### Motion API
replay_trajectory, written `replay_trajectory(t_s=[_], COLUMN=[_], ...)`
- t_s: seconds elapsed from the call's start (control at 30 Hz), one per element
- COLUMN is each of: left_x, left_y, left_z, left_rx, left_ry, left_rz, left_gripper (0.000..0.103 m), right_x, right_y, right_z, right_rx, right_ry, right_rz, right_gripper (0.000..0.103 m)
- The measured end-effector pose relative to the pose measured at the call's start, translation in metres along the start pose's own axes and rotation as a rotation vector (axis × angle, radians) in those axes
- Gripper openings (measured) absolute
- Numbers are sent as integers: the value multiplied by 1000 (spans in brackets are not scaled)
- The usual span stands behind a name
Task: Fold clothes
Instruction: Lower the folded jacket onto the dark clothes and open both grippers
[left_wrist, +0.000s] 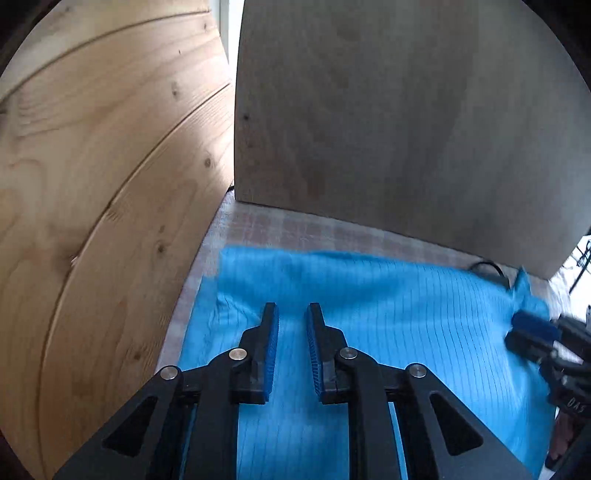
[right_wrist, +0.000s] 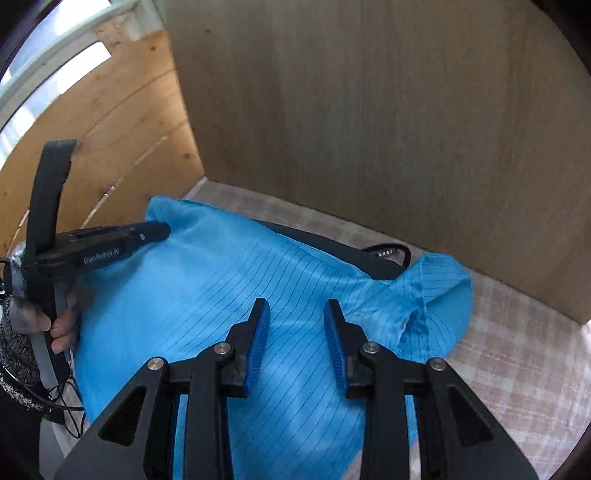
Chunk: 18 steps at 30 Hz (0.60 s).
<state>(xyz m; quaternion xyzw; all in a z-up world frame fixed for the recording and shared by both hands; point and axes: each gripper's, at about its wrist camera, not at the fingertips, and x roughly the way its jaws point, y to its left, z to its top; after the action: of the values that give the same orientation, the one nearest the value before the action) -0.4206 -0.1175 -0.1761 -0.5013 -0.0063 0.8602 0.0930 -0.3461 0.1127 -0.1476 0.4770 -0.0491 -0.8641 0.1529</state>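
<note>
The blue garment (right_wrist: 229, 280) lies spread on the bench (right_wrist: 517, 354) beside the plywood wall (right_wrist: 406, 129). Both grippers, left (left_wrist: 291, 314) and right (right_wrist: 295, 310), hover with fingers narrowly parted, empty; each should pinch one edge cleanly.

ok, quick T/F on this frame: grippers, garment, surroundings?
1. Both hand-held grippers are open, holding nothing. True: left hand-held gripper, right hand-held gripper.
2. The garment is red. False: it is blue with thin dark stripes.
3. A dark item lies partly under the garment. True.
4. The garment lies on bare wood. False: it lies on a checked cloth.
5. Wooden boards stand behind the garment. True.
</note>
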Motion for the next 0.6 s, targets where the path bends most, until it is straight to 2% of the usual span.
replay_trajectory(t_s=[0.1,0.17,0.23,0.37,0.43,0.6], left_x=[4,-12,-36,-75,-87,-89], left_y=[-2,-3,-1,-2,-9,-16], left_z=[14,14,7,-24,-49,-105], left_rx=[-7,2,-8,-41,-45,-87], left_ry=[-1,-34,-63,-83,-62,52], left_rz=[17,25,2,-30,-33,-15], left_gripper=[14,14,14,14,15,15], right_x=[5,-9,-29,-75,-88,-78], right_y=[-2,0,5,22,36,70], right_z=[6,7,4,-17,-36,-90], right_rx=[9,-8,-30,-68,-106,-243], right_ry=[10,-7,-28,-67,-64,31], right_rz=[-14,-14,-1,81,99,11], right_gripper=[31,31,31,31,36,37])
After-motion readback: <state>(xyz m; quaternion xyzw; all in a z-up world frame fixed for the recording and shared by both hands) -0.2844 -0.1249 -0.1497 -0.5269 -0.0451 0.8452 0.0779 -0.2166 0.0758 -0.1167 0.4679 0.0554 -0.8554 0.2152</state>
